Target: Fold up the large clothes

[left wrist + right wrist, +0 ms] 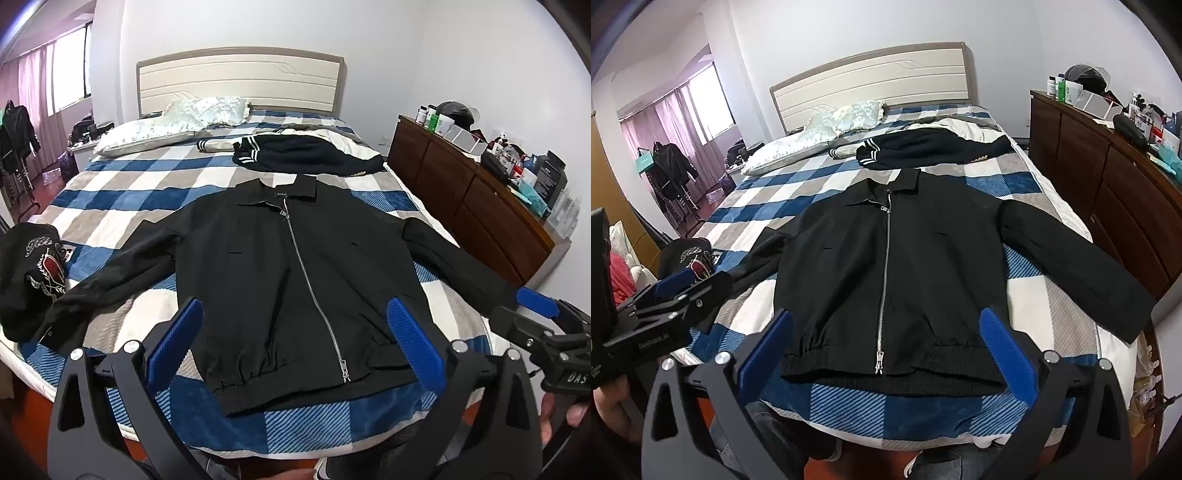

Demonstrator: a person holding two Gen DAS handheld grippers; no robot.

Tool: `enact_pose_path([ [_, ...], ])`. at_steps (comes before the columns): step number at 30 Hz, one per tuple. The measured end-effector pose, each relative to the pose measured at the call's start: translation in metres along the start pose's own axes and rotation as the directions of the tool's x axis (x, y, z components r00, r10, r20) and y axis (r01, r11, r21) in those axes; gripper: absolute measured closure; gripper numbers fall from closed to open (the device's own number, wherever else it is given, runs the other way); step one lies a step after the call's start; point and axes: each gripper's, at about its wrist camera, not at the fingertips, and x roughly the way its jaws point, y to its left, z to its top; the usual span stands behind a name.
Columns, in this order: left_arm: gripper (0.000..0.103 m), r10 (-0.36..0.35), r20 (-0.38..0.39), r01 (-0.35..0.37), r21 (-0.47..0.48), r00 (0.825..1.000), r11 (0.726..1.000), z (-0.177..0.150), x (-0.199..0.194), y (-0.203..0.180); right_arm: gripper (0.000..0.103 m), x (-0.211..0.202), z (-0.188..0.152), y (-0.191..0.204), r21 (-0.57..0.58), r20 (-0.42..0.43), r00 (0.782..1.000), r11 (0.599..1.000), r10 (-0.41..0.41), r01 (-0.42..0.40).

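on the bed (122,192), black jacket (295,266) spread flat, zipped

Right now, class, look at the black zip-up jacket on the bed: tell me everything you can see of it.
The black zip-up jacket lies flat, front up, on the blue, white and grey checked blanket. Its silver zipper is closed nearly to the spread collar. The fabric looks thin, smooth and woven, with a gathered ribbed hem nearest the cameras. Both sleeves spread outward. Two slit chest pockets show. Neither claw touches it.
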Motion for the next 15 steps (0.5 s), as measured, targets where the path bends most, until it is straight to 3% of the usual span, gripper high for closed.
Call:
enact_pose_path([
  [15, 0.005, -0.003, 0.001, 0.003, 0.011, 1.0, 1.0, -0.0041, 0.0035, -0.0084, 0.004, 0.0002, 0.0006, 0.0023, 0.006, 0.012, 1.0, 1.0, 0.0, 0.0],
])
